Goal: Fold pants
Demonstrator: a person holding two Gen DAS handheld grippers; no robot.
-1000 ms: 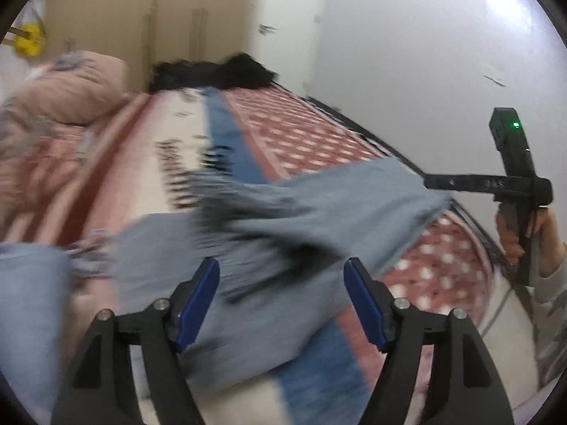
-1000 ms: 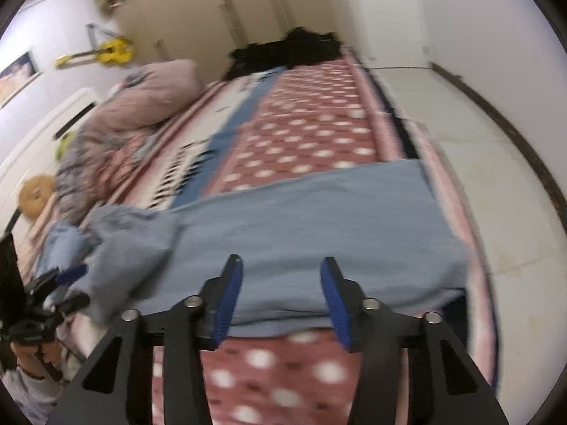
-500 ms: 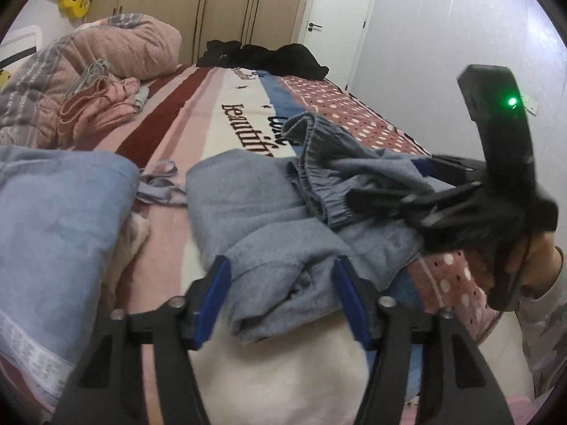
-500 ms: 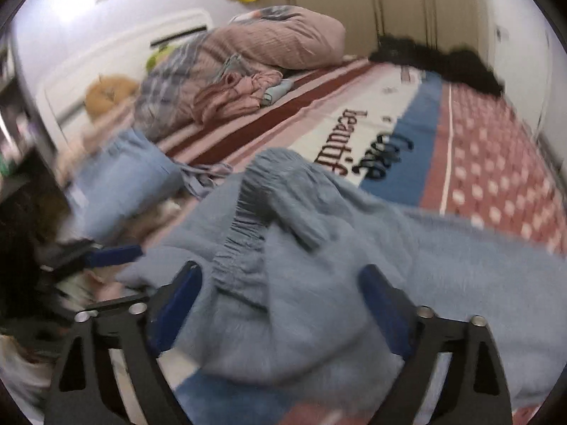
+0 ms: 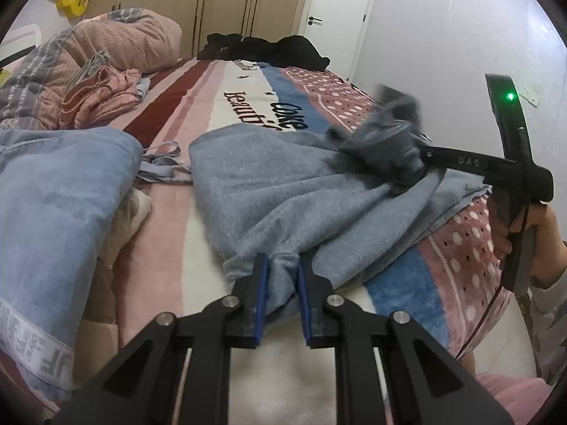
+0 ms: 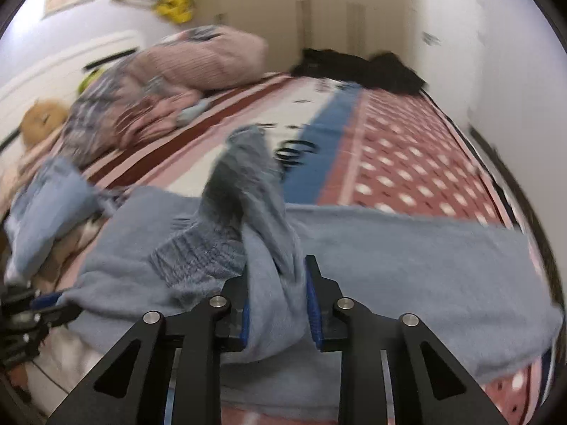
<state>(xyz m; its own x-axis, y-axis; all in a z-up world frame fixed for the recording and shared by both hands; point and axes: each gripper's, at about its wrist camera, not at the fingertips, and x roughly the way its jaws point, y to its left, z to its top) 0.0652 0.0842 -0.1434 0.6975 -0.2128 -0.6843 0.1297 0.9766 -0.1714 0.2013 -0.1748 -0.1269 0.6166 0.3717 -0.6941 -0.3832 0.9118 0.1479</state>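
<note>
Both tools (image 5: 281, 276) (image 6: 276, 295) just closed, gripping pants (image 5: 269, 191) edges

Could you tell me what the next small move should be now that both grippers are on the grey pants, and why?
Probably lift both ends together. The left gripper has just closed on the near edge of the grey pants, and the right gripper has just closed on a raised bunch of the ribbed waistband. The pants lie rumpled on the bed, so raising them should straighten the cloth.

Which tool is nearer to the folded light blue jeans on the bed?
Left. The left tool grips the grey pants just beside the jeans; the right tool holds the pants farther away.
</note>
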